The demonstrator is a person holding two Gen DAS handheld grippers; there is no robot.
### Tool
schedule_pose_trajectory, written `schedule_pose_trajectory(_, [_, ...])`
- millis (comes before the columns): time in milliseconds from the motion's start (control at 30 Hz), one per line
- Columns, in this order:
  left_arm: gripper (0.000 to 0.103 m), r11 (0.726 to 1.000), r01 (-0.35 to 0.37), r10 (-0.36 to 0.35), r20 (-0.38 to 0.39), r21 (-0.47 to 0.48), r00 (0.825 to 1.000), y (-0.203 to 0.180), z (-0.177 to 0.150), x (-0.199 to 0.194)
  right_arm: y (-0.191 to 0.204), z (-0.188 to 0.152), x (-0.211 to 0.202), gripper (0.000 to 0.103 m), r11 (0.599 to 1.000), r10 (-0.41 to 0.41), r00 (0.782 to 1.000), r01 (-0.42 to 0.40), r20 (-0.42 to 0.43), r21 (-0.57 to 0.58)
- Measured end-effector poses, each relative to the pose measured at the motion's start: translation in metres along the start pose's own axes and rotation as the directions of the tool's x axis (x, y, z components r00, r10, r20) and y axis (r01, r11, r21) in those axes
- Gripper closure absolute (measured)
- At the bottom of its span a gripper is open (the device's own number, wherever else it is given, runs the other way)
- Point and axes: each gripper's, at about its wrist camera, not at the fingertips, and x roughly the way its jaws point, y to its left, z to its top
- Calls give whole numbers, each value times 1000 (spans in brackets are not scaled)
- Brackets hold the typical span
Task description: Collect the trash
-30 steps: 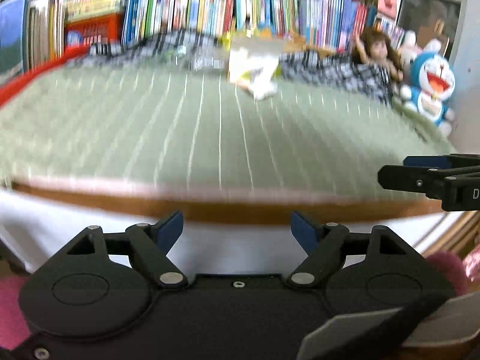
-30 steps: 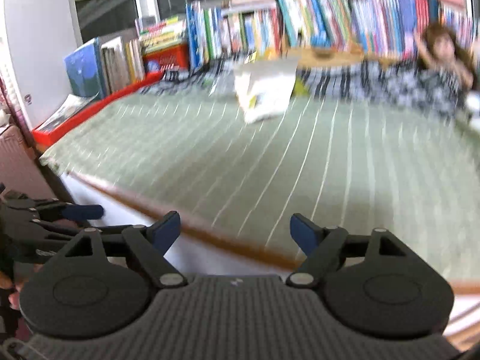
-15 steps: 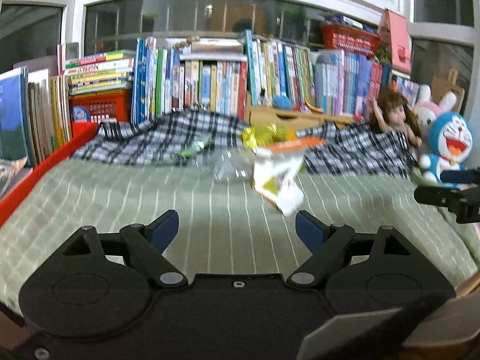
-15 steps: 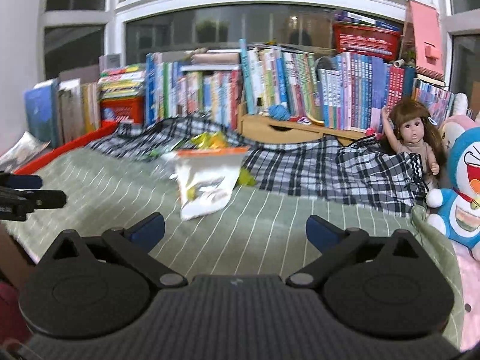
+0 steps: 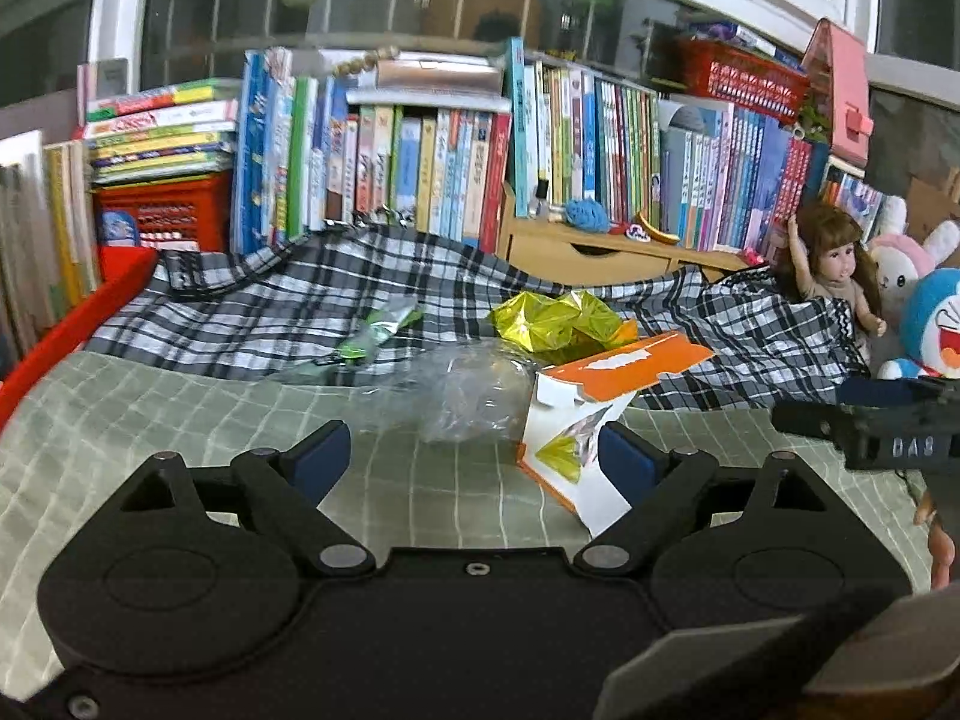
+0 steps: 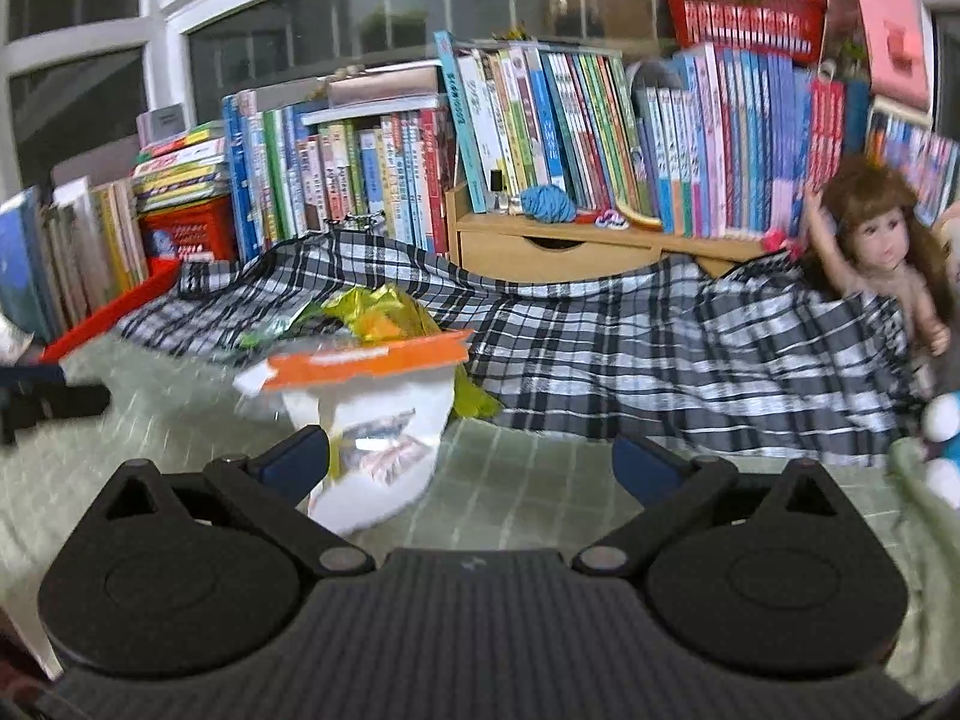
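Observation:
An orange-and-white torn carton (image 5: 591,420) (image 6: 375,420) lies on the green striped bedspread (image 5: 180,420). Beside it sit a crumpled clear plastic wrap (image 5: 474,390), a gold foil wrapper (image 5: 555,318) (image 6: 378,309) and a green wrapper (image 5: 378,330). My left gripper (image 5: 474,459) hovers just short of the plastic wrap and the carton, its jaws still opening with nothing between them. My right gripper (image 6: 471,465) stands open and empty, its left finger (image 6: 297,465) just in front of the carton. Each gripper shows at the edge of the other's view.
A black-and-white plaid blanket (image 5: 270,300) (image 6: 660,330) is bunched behind the trash. Rows of books (image 5: 420,150), a red basket (image 5: 162,210) and a wooden drawer box (image 6: 558,246) line the back. A doll (image 5: 834,264) and a blue plush toy (image 5: 936,324) sit at right.
Both grippers have moved forward over the bed edge and up, closing in on the trash pile. The carton now looms near their fingertips. Both pairs of jaws have spread wider.

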Motion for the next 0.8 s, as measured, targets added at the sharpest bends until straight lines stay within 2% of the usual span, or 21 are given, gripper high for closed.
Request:
schedule_pose_trajectory(267, [14, 992, -125, 126, -12, 24, 992, 5, 16, 74, -9, 37, 49, 0, 981, 46, 999, -43, -12, 191])
schedule_pose_trajectory(433, [15, 989, -139, 134, -94, -45, 987, 23, 13, 106, -11, 32, 77, 0, 965, 46, 998, -31, -49, 262])
schedule_pose_trajectory(500, [19, 992, -94, 85, -110, -80, 990, 27, -1, 103, -15, 27, 82, 0, 965, 32, 998, -18, -51, 263])
schedule_pose_trajectory(567, [20, 996, -45, 38, -89, -79, 995, 26, -16, 94, -22, 24, 82, 0, 964, 3, 999, 9, -45, 264])
schedule_pose_trajectory(733, [27, 1000, 25, -25, -42, -2, 999, 4, -40, 80, -47, 12, 77, 1, 953, -9, 1000, 12, -13, 304])
schedule_pose_trajectory(767, [30, 999, 39, -39, -41, 18, 998, -3, -42, 81, -48, 9, 78, 2, 959, -15, 1000, 20, -21, 281])
schedule_pose_trajectory(800, [38, 999, 43, -42, -32, 32, 999, -10, -43, 81, -48, 4, 79, 4, 969, -26, 999, 34, -36, 244])
